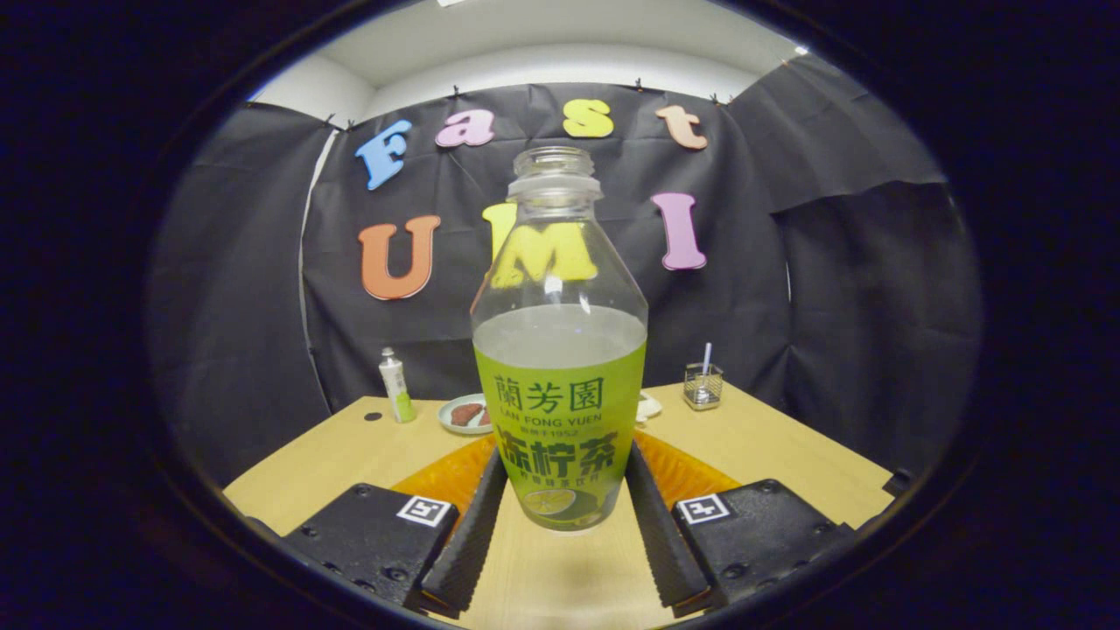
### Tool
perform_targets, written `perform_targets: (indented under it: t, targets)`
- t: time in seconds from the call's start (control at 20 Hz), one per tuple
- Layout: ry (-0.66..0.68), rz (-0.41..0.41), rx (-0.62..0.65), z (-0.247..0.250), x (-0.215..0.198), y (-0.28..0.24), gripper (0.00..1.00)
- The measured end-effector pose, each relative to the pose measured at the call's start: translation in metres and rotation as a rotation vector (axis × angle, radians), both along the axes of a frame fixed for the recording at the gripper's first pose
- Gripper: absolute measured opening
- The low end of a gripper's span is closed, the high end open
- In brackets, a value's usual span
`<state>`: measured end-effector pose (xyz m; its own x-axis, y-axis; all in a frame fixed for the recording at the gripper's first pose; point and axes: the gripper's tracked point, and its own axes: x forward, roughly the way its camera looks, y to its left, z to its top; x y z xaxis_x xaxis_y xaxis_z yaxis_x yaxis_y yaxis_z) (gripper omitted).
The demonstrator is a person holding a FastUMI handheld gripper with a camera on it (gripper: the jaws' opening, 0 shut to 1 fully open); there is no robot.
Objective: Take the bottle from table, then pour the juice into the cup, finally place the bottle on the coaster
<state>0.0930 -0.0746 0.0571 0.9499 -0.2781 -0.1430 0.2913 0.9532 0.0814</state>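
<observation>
Your gripper (560, 516) pinches the bottle (560, 385) at centre frame, long axis upright (cap off), above the orange coaster (691, 477) just behind.

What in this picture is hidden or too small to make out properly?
- Flat orange coaster, gripper view: its middle is covered by the clear uncapped bottle with the green label, held between the gripper fingers.
- Small white plate, gripper view: the dark pieces on it are too small to identify, and the bottle cuts off its near side.
- Small wire basket: its contents are too small.
</observation>
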Motion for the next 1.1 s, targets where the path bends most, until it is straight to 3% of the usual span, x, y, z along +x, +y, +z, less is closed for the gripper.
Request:
perform_targets:
  t: [0.2, 0.65, 1.1]
  targets:
    - [0.027, 0.005, -0.045, -0.003, 0.038, -0.002, 0.8]
    - [0.095, 0.056, 0.005, -0.044, 0.129, -0.009, 0.81]
    - [0.188, 0.059, 0.039, -0.102, 0.164, -0.023, 0.81]
